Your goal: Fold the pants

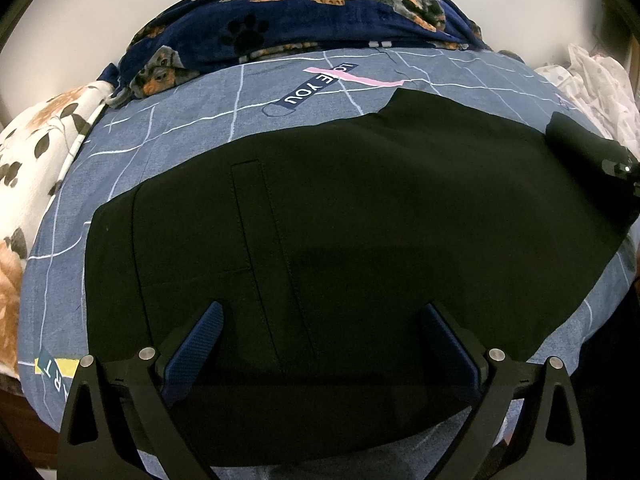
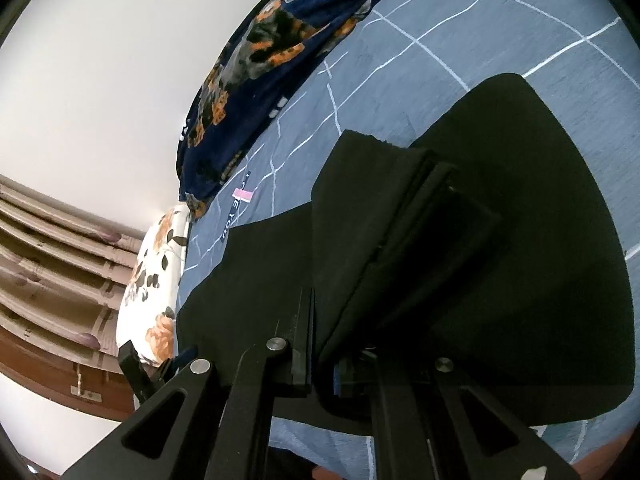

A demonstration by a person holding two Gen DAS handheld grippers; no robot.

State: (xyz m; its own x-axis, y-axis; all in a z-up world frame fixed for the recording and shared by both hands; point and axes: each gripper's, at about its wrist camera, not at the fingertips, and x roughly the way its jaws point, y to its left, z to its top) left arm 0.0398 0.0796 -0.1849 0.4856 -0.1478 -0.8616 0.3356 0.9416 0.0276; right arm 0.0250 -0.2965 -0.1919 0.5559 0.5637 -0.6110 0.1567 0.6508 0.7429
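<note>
The black pants (image 1: 360, 220) lie on the blue sheet (image 1: 180, 128). The right gripper (image 2: 320, 360) grips a lifted edge, apparently the hem; the left gripper (image 1: 320, 344) hovers spread. Next: carry the fold across.

The pants (image 1: 360, 208) are plain black. The bedsheet (image 1: 168, 128) is denim blue, crossed by thin white lines, with navy, pink and yellow text patches. The blanket (image 1: 320, 12) is navy with black paw prints and orange-black dogs. The pillow (image 2: 154, 276) is white with orange flowers and dark leaves.
</note>
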